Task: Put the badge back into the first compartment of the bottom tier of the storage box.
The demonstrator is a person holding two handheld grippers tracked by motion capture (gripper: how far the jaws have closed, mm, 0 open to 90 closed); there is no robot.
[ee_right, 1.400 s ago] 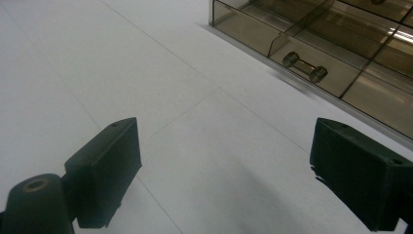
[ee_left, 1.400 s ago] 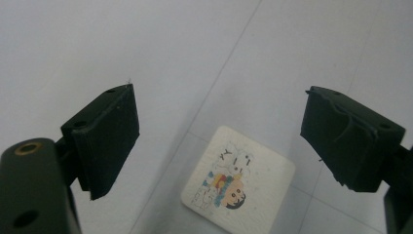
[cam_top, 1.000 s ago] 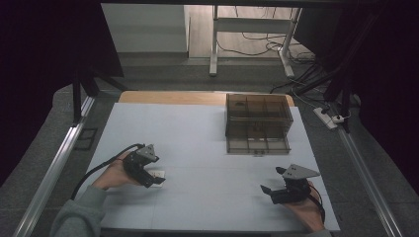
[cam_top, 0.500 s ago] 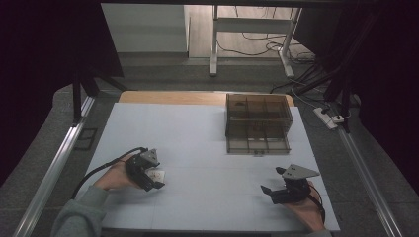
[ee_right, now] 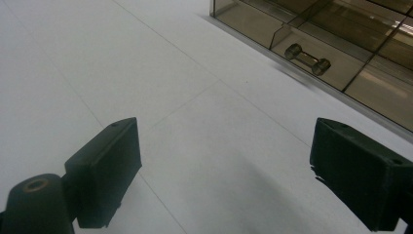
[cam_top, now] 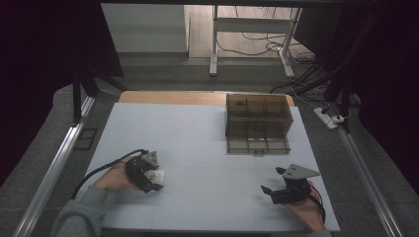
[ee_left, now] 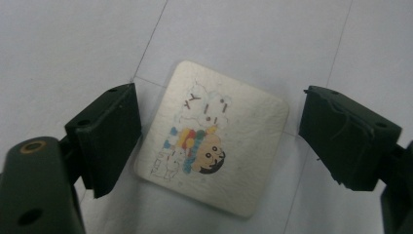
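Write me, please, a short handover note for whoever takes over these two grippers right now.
Left gripper: open, jaws have just been closing, straddling the square cartoon card, which lies flat on the white table; pads not yet touching it.
Right gripper: open, nothing between the jaws, near the table's front right, pointing toward the brown drawer box.
Done: left gripper lined up over the card.
Left: close on the card and lift it; the box's open drawer is probably where it goes.

Left gripper [cam_top: 154, 178] now lower over square picture card [ee_left: 212, 138]; jaws just closing in, card between, untouched.
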